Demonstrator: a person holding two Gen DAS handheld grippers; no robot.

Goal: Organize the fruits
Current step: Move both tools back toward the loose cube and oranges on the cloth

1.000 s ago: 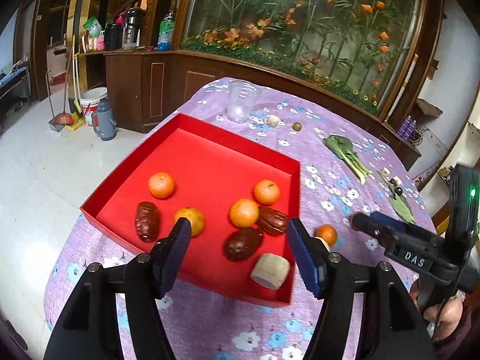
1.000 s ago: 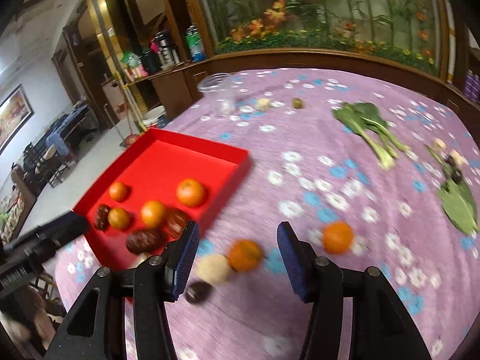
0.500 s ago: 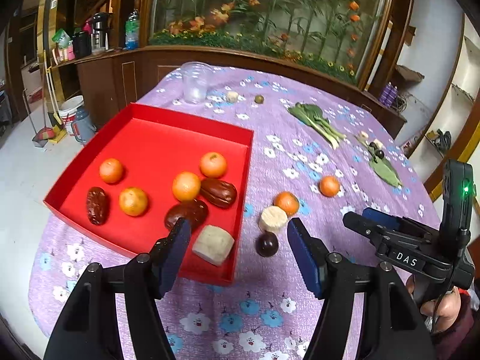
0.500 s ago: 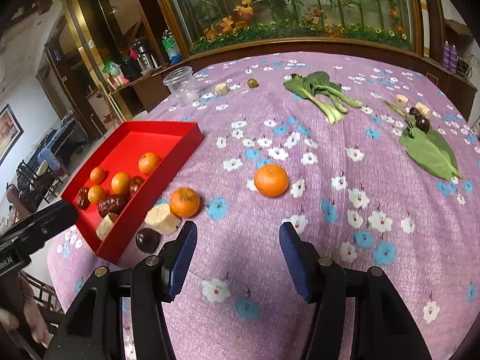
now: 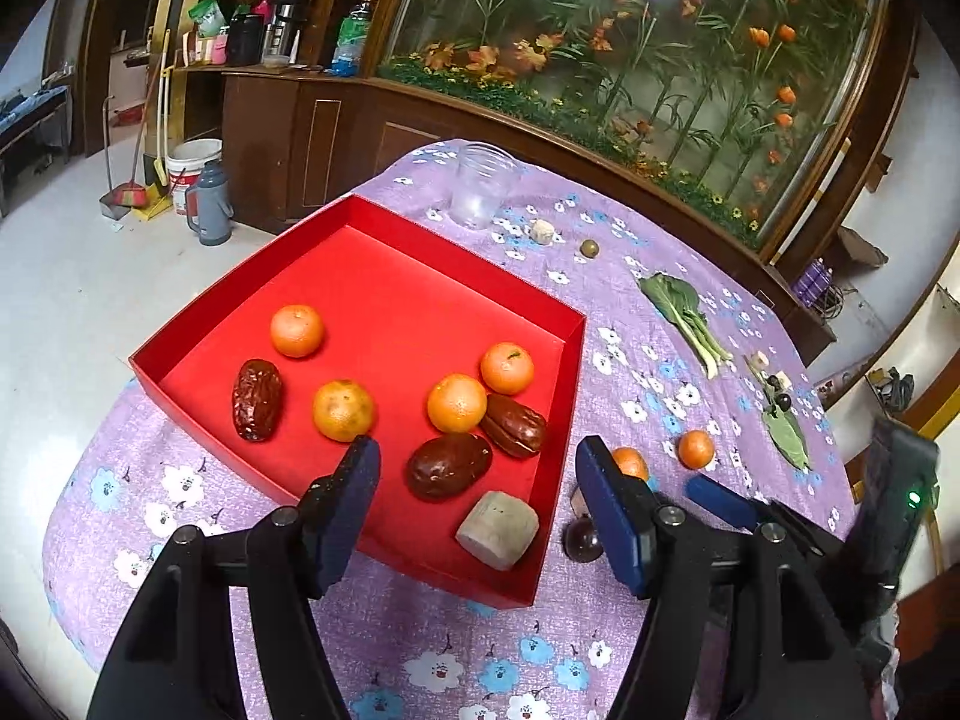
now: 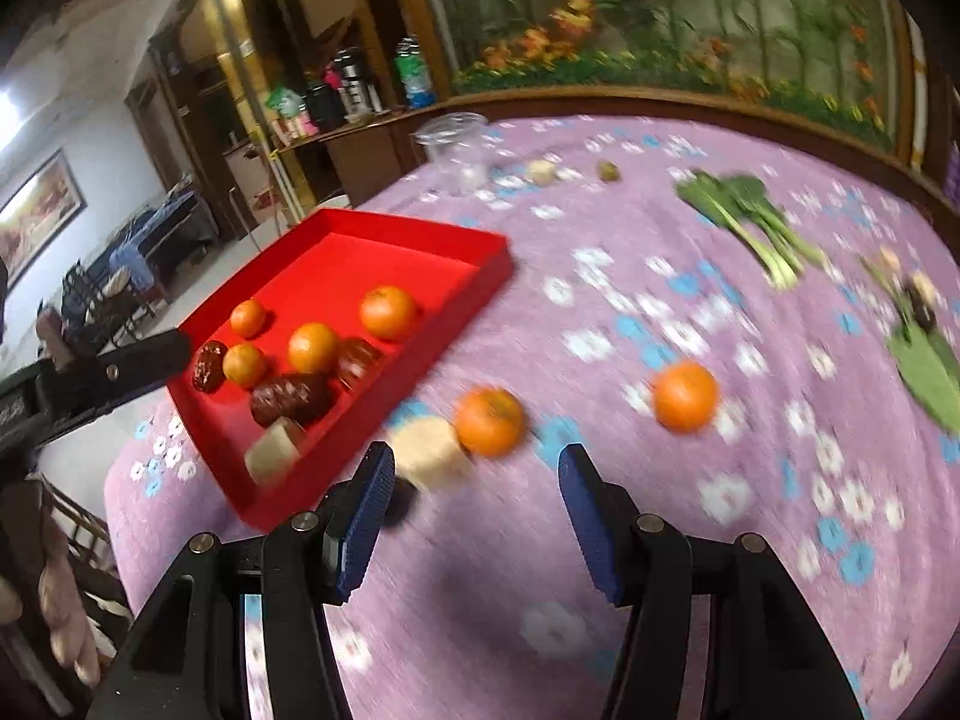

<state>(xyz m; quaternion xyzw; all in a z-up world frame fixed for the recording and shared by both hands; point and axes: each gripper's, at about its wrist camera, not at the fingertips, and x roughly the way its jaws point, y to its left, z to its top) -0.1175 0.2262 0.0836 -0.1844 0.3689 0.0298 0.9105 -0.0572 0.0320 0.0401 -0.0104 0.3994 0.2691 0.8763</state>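
Note:
A red tray point(image 5: 564, 330) point(image 6: 480, 246) on the purple flowered cloth holds several oranges, three dark red dates point(image 5: 257, 399) and a beige chunk point(image 5: 497, 529). My left gripper point(image 5: 477, 498) is open and empty above the tray's near corner. Outside the tray lie two oranges point(image 6: 489, 422) point(image 6: 684, 395), a beige chunk point(image 6: 429, 451) and a dark round fruit point(image 5: 582, 542). My right gripper point(image 6: 474, 507) is open and empty, just short of the near orange. The right gripper also shows in the left wrist view point(image 5: 720, 495).
A clear plastic cup point(image 5: 482, 192) stands at the table's far side, with a small beige piece point(image 5: 543, 232) and a green fruit point(image 5: 589, 248). Leafy greens point(image 5: 684, 312) and a leaf with small dark fruits point(image 5: 783, 426) lie to the right. The table edge drops to the floor at left.
The left gripper has swung back left over the tray. The right gripper has moved in closer to the near orange and the loose beige chunk; its view is blurred with motion.

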